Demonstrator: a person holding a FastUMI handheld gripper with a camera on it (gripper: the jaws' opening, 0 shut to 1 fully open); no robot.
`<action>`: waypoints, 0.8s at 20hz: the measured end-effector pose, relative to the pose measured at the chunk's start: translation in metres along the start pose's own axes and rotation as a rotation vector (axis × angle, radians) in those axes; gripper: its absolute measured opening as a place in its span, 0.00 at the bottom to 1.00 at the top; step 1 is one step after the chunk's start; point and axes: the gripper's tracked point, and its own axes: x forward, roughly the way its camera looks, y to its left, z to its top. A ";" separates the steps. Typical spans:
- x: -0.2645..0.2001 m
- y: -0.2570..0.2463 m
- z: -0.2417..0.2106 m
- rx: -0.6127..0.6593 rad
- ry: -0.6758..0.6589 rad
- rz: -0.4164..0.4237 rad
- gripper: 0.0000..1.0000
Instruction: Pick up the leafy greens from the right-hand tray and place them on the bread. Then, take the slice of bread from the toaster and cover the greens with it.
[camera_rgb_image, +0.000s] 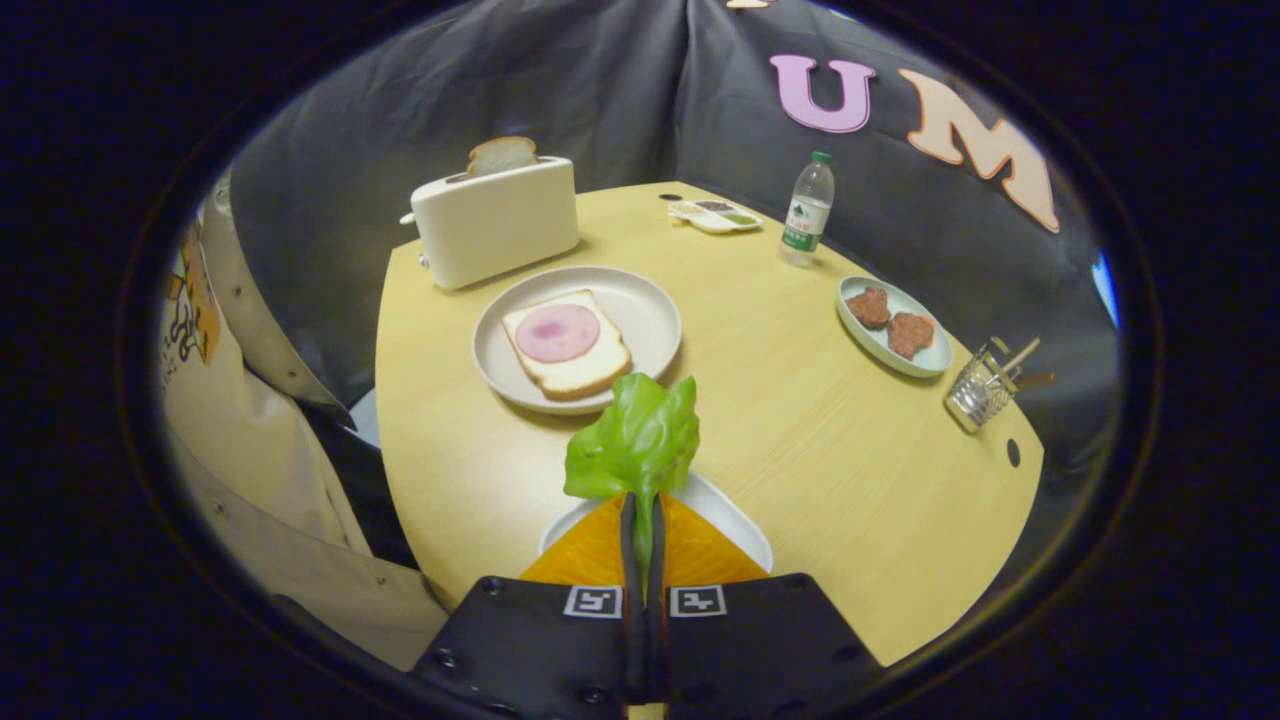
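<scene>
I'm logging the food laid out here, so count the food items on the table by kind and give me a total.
Bread slices: 2, one on the plate, one in the toaster
Ham slice: 1
Meat patties: 2
Leafy greens: 1, pinched in the tool
Total: 6

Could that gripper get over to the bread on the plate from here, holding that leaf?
Probably yes. The gripper is shut on the leafy greens, and the bread with its ham slice lies just beyond on the plate, nothing between.

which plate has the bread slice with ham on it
The round cream plate beside the white toaster; the pale blue oval plate holds brown patties, the white tray lies under the tongs.
</scene>
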 end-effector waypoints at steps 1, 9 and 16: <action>0.001 0.004 0.008 0.000 -0.005 -0.004 0.03; 0.021 0.034 0.060 -0.038 -0.029 -0.002 0.04; 0.054 0.062 0.093 -0.078 -0.042 0.030 0.04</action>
